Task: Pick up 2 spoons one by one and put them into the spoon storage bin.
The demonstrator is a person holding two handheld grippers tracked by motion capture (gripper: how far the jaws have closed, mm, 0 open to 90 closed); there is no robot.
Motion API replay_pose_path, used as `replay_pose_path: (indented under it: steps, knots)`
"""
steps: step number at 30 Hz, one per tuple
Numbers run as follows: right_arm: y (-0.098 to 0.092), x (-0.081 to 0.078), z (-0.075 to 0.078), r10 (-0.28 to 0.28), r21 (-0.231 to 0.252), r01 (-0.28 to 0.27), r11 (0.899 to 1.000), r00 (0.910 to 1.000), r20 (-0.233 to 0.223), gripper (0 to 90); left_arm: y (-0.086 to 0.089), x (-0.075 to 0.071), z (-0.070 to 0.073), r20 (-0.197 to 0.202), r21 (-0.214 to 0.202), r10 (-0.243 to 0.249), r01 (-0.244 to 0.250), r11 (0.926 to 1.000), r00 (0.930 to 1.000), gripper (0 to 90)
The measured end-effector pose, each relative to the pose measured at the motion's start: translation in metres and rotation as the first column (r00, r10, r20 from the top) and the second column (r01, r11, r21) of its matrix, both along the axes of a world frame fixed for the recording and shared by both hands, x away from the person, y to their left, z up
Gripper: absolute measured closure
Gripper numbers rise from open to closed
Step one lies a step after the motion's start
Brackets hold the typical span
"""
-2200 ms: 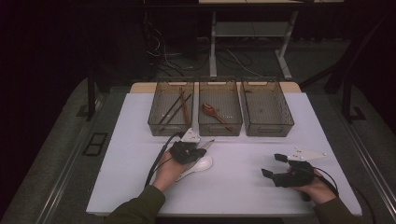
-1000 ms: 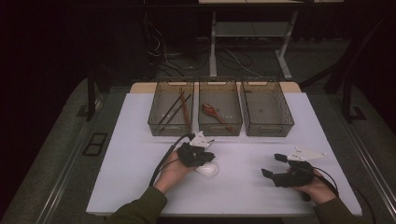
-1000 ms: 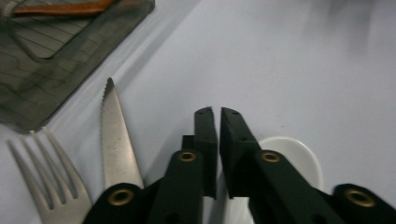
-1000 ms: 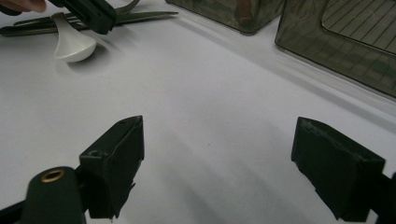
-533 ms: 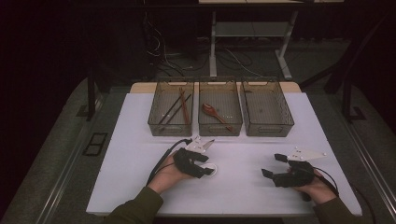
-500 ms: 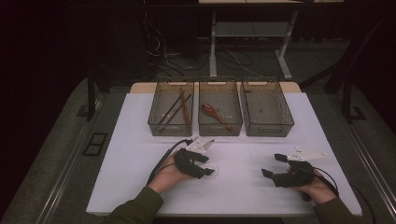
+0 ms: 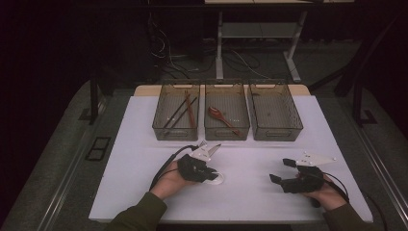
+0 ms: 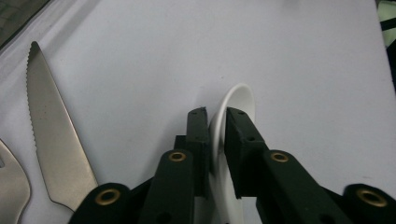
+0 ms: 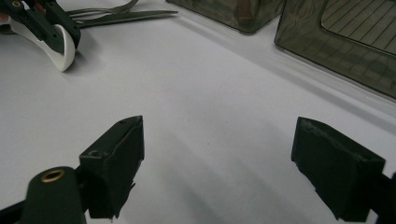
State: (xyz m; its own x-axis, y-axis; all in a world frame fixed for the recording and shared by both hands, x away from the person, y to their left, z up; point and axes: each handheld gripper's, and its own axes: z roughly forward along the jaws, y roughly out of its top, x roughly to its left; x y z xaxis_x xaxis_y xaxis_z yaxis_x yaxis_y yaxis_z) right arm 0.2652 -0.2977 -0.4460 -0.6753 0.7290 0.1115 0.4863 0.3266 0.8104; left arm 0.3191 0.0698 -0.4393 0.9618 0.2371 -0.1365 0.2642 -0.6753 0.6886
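Down at the near edge of the table (image 7: 144, 144), the person's two forearms come in, each hand wrapped round a gripper. On the person's left, the left gripper (image 8: 215, 126) has its jaws just closing in, and the left gripper view shows the result: the two black pads sit narrow and press on either side of a white spoon (image 8: 231, 140), the spoon standing on edge in the gap, its rounded bowl poking out past the fingertips toward the open tabletop. In the high view that same spoon (image 7: 217, 178) peeks out as a pale oval right at the tip of the left gripper (image 7: 208, 174), low on the white surface.

Over on the right, the right gripper (image 9: 217, 163) sits with jaws spread wide, nothing but bare table between them. In the high view the right gripper (image 7: 284, 171) is well apart from the spoon.

Just beside the left gripper lie a serrated knife (image 8: 51, 126) and a fork (image 8: 11, 186), flat on the table.

Farther back, three smoky bins in a row: the left bin (image 7: 161, 127) with dark chopsticks (image 7: 185, 108), the middle bin (image 7: 226, 132) with a reddish wooden spoon (image 7: 217, 113), and the right bin (image 7: 276, 132).
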Motion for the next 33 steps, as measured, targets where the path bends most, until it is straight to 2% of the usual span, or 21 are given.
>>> replay_pose_path:
  steps: [4, 6, 8, 14, 22, 25, 29, 30, 33]
  knots:
    - [0.0, 0.0, 0.0, 0.0, 0.0, 0.0, 1.0, 1.0, 0.0, 16.7, 0.0, 0.0, 0.001, -0.007, 0.001, 0.003, -0.003, 1.0, 1.0, 82.2]
    - [0.0, 0.0, 0.0, 0.0, 0.0, 0.0, 1.0, 1.0, 0.0, 16.7, -0.001, 0.001, 0.002, 0.006, 0.003, 0.008, -0.008, 1.0, 1.0, 82.3]
    - [0.0, 0.0, 0.0, -0.001, 0.0, 0.001, 1.0, 1.0, 0.0, 16.7, -0.002, 0.003, 0.005, 0.006, -0.012, 0.025, -0.025, 0.9996, 0.9997, 82.4]
    - [0.001, 0.0, 0.0, -0.003, 0.001, 0.003, 1.0, 1.0, 0.001, 16.7, -0.011, 0.018, 0.02, 0.038, -0.023, 0.057, -0.056, 0.9982, 0.9977, 82.4]
    - [0.0, 0.0, 0.0, -0.007, 0.008, 0.007, 1.0, 0.9999, -0.01, 16.7, -0.025, 0.053, 0.051, 0.076, -0.064, 0.089, -0.085, 0.9943, 0.9931, 82.5]
    - [0.0, 0.0, 0.0, -0.004, 0.007, 0.004, 1.0, 1.0, 0.003, 16.7, -0.031, 0.068, 0.067, 0.099, -0.08, 0.102, -0.094, 0.9924, 0.9898, 82.4]
    - [0.0, 0.0, 0.0, -0.003, 0.01, 0.003, 1.0, 1.0, 0.002, 16.6, -0.04, 0.089, 0.087, 0.131, -0.092, 0.123, -0.111, 0.9895, 0.9837, 82.5]
    - [0.0, 0.0, 0.0, -0.004, 0.01, 0.004, 1.0, 1.0, 0.002, 16.7, -0.042, 0.094, 0.09, 0.133, -0.103, 0.136, -0.122, 0.9871, 0.9817, 82.4]
    - [0.0, 0.0, 0.0, -0.003, 0.012, 0.003, 1.0, 1.0, 0.002, 16.7, -0.049, 0.11, 0.097, 0.154, -0.1, 0.161, -0.147, 0.984, 0.9748, 82.4]
